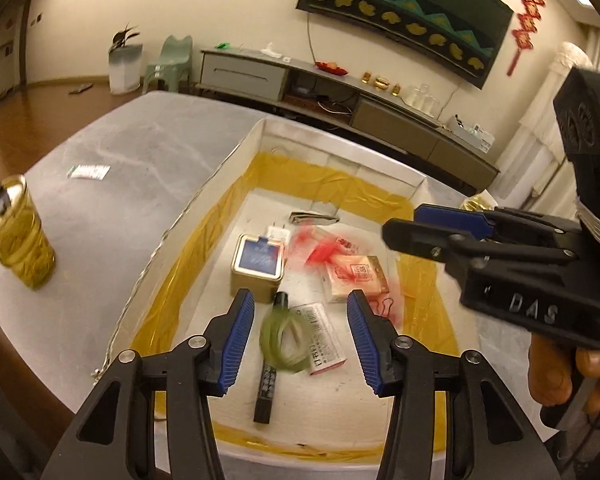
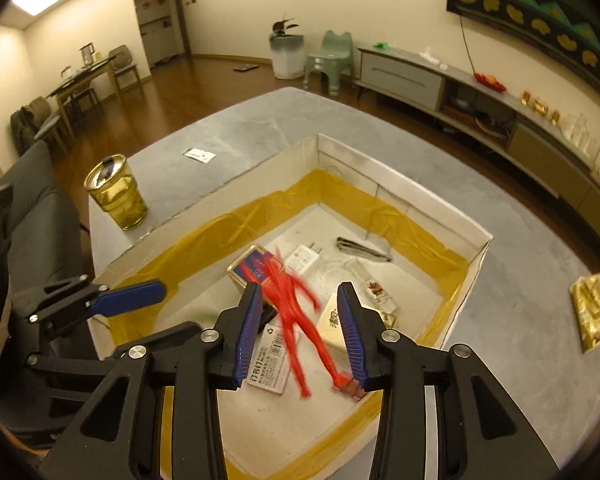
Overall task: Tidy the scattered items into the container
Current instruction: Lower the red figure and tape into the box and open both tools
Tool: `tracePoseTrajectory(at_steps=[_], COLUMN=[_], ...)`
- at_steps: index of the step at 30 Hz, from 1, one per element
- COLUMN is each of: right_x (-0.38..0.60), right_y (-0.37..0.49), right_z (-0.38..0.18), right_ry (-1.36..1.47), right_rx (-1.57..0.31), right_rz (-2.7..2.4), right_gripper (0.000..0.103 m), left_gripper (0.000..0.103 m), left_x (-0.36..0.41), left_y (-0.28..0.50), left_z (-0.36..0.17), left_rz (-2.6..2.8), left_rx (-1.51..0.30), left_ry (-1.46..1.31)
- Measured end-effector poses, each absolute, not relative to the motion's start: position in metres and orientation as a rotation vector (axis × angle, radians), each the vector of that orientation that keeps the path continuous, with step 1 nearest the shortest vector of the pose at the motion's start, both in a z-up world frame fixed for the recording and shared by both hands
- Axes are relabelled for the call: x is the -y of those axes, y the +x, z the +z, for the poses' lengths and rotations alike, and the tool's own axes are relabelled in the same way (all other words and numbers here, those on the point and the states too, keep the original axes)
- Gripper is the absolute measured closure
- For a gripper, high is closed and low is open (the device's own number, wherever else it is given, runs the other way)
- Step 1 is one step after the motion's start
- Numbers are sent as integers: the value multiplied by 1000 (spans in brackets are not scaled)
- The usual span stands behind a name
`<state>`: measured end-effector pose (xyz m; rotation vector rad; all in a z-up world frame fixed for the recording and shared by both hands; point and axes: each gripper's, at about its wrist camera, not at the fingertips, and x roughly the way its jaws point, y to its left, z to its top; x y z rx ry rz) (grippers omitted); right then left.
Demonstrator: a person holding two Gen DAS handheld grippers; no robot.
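Both grippers — left (image 1: 301,330), right (image 2: 298,330) — hang fingers wide apart, empty, above the yellow-taped white cardboard box (image 2: 404,196), frame centre.

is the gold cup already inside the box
No, the gold cup stands on the grey table, outside the box's wall.

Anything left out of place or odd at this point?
Yes. A gold-lidded cup, a small green-and-white packet and a gold foil pack lie on the grey table outside the box. Both grippers are open and empty.
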<state>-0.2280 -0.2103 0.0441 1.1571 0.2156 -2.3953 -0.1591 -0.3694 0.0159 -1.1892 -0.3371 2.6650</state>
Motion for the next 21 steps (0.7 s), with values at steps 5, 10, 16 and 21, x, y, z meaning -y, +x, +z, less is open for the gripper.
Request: tracePoseTrajectory(at_steps=[5,10,16,21], right_x=[203,200,199,197], right_y=[-227,-224,-211,-193], right_z=[36,34,40,43], right_ry=[1191,1206,1207,1210], right_rx=[-187,-182,-197,-224], right_rz=[-2388,-2382,-2365,-2346], right_gripper=[61,61,61,61], left_gripper=[53,53,53,53], left_x=[392,397,388,377], left_y=[-149,-144,-139,-126], left_z=[13,15,18,23], left_rz=[2687,2692,2679,2675], left_rx=[433,445,411,368], left_ry=[-1172,-1167,-1171,-1164])
